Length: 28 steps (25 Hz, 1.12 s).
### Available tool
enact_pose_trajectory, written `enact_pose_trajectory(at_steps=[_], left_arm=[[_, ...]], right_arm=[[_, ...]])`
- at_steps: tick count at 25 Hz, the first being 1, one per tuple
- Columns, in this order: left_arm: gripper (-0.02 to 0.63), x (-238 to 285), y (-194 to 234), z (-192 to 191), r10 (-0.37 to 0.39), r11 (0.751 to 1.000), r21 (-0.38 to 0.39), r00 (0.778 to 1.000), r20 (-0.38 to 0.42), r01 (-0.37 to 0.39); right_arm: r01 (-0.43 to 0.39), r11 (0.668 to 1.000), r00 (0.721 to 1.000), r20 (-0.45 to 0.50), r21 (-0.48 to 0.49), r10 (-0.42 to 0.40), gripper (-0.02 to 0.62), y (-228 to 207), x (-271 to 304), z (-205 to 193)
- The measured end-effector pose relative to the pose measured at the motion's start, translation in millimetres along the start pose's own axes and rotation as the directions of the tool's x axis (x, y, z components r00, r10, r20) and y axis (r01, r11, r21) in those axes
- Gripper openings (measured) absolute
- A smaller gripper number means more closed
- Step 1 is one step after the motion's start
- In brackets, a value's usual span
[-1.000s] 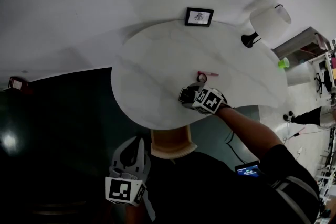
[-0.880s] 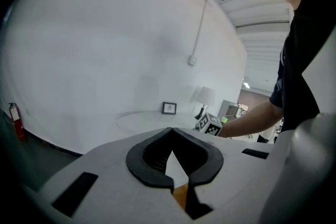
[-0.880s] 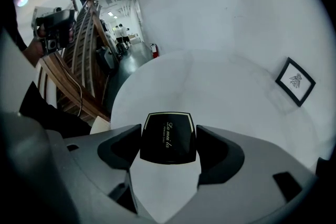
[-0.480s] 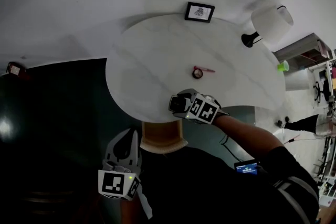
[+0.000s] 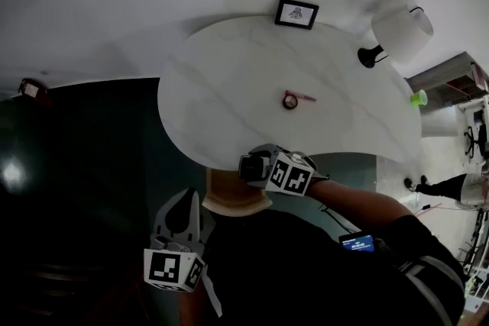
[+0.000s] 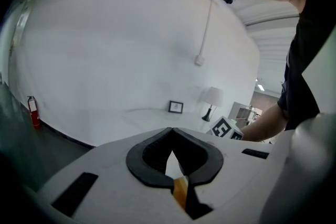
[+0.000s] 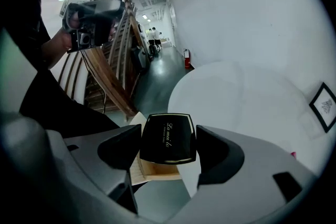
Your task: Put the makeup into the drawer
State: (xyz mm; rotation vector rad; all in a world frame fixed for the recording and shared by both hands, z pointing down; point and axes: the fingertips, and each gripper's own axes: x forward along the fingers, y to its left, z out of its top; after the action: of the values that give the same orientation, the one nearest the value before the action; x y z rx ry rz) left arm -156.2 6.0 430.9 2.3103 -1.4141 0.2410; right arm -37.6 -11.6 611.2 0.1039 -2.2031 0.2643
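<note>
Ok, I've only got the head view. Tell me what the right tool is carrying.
Observer: A black square compact with gold script on its lid, clamped between the right tool's jaws.
Operator: Now tell me what's past it.
Observer: The open light-wood drawer shows just beyond the compact, in line with the jaws.
Operator: Check the left tool.
Observer: The left tool is shut, tips meeting, nothing between them.

Grey right gripper (image 5: 246,166) with black-white marker cube (image 5: 289,174) — dark sleeve (image 5: 416,271)
</note>
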Motion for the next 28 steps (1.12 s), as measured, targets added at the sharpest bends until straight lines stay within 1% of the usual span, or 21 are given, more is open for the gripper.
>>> enact_pose_trajectory(at_steps=[7,11,16,23,28], left_arm=[[0.011,-15.3,7.6,-6.1,-0.013,1.0,0.008,1.0,-0.017,0.013],[0.011,-20.5,8.6,-14.6,-0.045,0.999,0.014,0.998,-0.046,0.046],[0.011,-28.3,14.8,-31.9,-0.077,0.997,0.009,0.994,-0.077,0.078],[0.011,-31.9,36.5,-64.0,-0.085,0.996,-0.014,0.989,-0.122,0.084],[0.011,-24.7,51.6,-86.8,-0.104,0.994,-0.036,0.984,-0.141,0.1]], right_arm=[[-0.011,0.997,1.0,-0.006,-0.072,0.011,0.288,41.1,18.4,9.7],[-0.027,0.996,1.0,-0.014,-0.084,0.026,0.288,69.7,32.9,11.2],[-0.047,0.996,0.998,-0.036,-0.075,0.045,0.288,96.2,60.7,6.0],[-0.043,0.995,0.996,-0.087,-0.093,0.035,0.288,94.9,110.7,-11.9],[-0.021,0.993,0.992,-0.126,-0.12,0.006,0.288,69.2,145.5,-22.3]])
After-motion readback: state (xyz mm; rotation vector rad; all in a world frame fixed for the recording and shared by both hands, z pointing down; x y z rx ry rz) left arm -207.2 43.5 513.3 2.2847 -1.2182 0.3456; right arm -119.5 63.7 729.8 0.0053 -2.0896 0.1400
